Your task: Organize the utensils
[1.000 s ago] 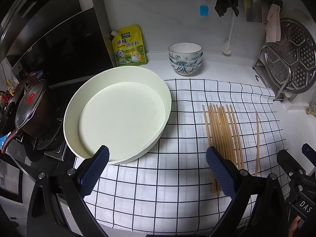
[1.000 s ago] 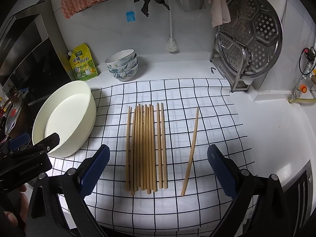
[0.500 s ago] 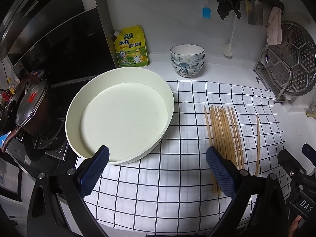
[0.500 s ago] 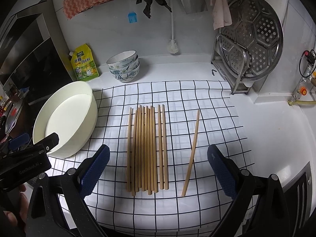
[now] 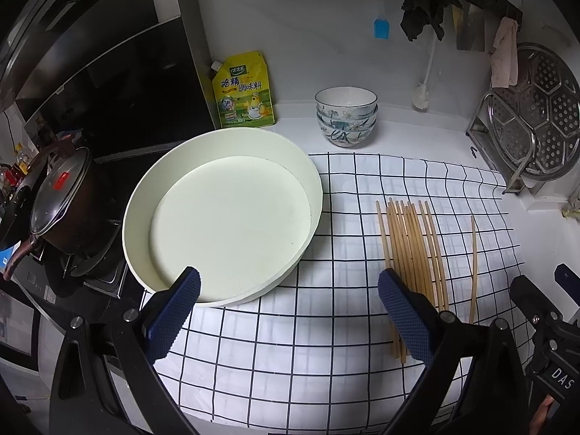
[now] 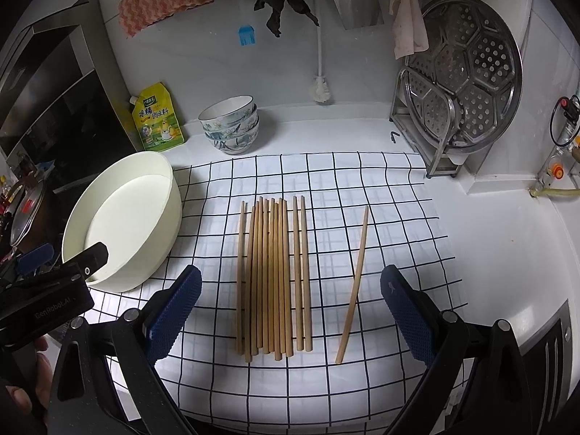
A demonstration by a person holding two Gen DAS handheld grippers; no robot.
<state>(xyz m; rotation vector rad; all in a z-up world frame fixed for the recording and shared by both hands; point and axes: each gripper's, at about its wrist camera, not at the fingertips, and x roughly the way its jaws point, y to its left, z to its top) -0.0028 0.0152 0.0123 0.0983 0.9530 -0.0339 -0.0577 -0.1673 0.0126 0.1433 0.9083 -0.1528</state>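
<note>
My right gripper [image 6: 290, 311] hangs with jaws spread wide, empty, over the near ends of the chopstick bundle [image 6: 272, 275]; my left gripper [image 5: 286, 311] is equally agape, holding nothing, between the white basin [image 5: 224, 290] and the sticks. All chopsticks lie flat on the grid cloth [image 6: 362, 380], packed side by side, with one curved chopstick [image 6: 353, 282] apart to their right. The basin is empty, just left of the cloth. Nothing looks sorted yet, so I'd say the whole job remains. Stacked bowls [image 6: 232, 123] sit well behind.
</note>
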